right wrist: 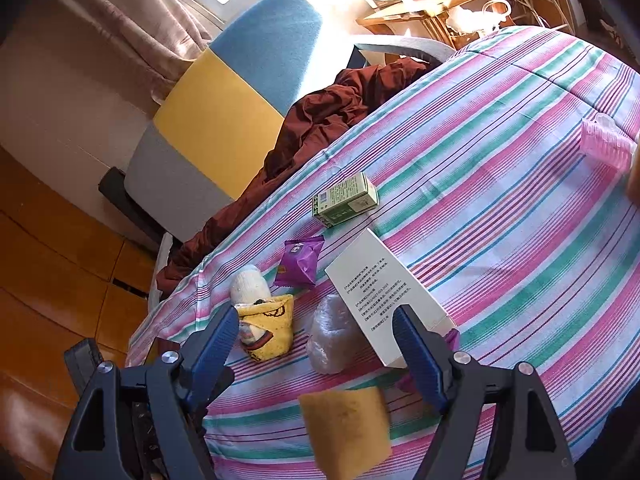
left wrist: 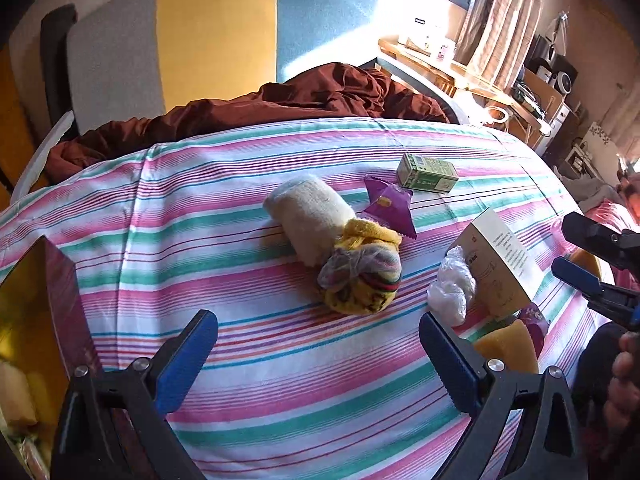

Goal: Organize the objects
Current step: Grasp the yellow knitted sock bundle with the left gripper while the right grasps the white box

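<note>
On the striped bedspread (left wrist: 280,360) lie a cream-and-yellow rolled sock bundle (left wrist: 340,248), a purple snack packet (left wrist: 390,208), a green box (left wrist: 427,173), a white carton (left wrist: 500,264), a crumpled clear plastic wrap (left wrist: 452,286) and a yellow sponge (left wrist: 506,346). My left gripper (left wrist: 318,354) is open and empty, just short of the sock bundle. My right gripper (right wrist: 316,344) is open and empty above the plastic wrap (right wrist: 334,336), with the sponge (right wrist: 346,428) below it, the carton (right wrist: 384,296) to its right and the socks (right wrist: 264,320) to its left. It also shows in the left wrist view (left wrist: 600,264) at the right edge.
A gold-lined box (left wrist: 36,320) stands at the left edge of the bed. A brown quilt (left wrist: 280,104) lies bunched by the striped headboard (left wrist: 216,36). A pink ribbed cup (right wrist: 604,148) sits far right. A wooden side table (right wrist: 432,4) stands beyond the bed.
</note>
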{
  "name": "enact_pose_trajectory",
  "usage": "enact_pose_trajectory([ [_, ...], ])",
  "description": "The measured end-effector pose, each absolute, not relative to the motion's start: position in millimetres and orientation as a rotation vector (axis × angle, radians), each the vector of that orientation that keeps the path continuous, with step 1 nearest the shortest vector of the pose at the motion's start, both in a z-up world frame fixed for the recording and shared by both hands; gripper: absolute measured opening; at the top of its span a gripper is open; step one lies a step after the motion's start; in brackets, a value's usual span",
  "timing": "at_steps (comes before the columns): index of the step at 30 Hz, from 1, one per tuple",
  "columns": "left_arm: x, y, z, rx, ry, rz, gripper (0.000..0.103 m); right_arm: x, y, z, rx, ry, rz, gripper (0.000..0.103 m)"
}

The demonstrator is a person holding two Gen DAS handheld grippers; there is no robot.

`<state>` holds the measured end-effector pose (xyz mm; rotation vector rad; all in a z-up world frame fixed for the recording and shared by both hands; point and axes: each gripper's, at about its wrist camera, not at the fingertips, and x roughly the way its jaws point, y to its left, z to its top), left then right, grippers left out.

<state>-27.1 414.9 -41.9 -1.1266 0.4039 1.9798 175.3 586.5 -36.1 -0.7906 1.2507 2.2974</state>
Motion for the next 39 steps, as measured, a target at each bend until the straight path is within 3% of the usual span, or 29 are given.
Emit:
enact_pose_trajectory([
  [7, -36.6, 452.9, -62.7, -1.137, 0.440, 1.960, 0.096, 171.0, 585.6, -37.8, -0.808, 1.250, 2.311, 0.081],
  [10, -42.3, 464.2, -73.3, -1.161, 0.445, 1.952, 0.090, 169.9, 586.3, -39.2, -0.814, 1.252, 2.306, 0.081],
  [12, -44.0, 470.6, -78.5, -1.170, 0.448, 1.932, 0.067, 169.9, 587.0, -40.0, -0.819, 1.249, 2.298, 0.081],
  [14, -44.9, 472.2, -83.7, -1.197, 0.426, 1.902, 0.052, 170.7, 587.5, -40.3, -0.819, 1.244, 2.292, 0.081],
  [17, -39.2, 459.8, -80.1, -1.170, 0.390, 1.897, 0.043, 171.7, 588.6, -39.5, -0.817, 1.219, 2.276, 0.081],
  [27, 2.1, 375.0, -82.6, -1.133, 0.348, 1.891, 0.042, 172.7, 593.6, -42.3, -0.849, 1.142, 2.196, 0.081],
  [39, 0.6, 370.7, -91.0, -1.153, 0.327, 1.882, 0.042, 132.4, 594.9, -55.7, -1.117, 0.795, 2.124, 0.081],
])
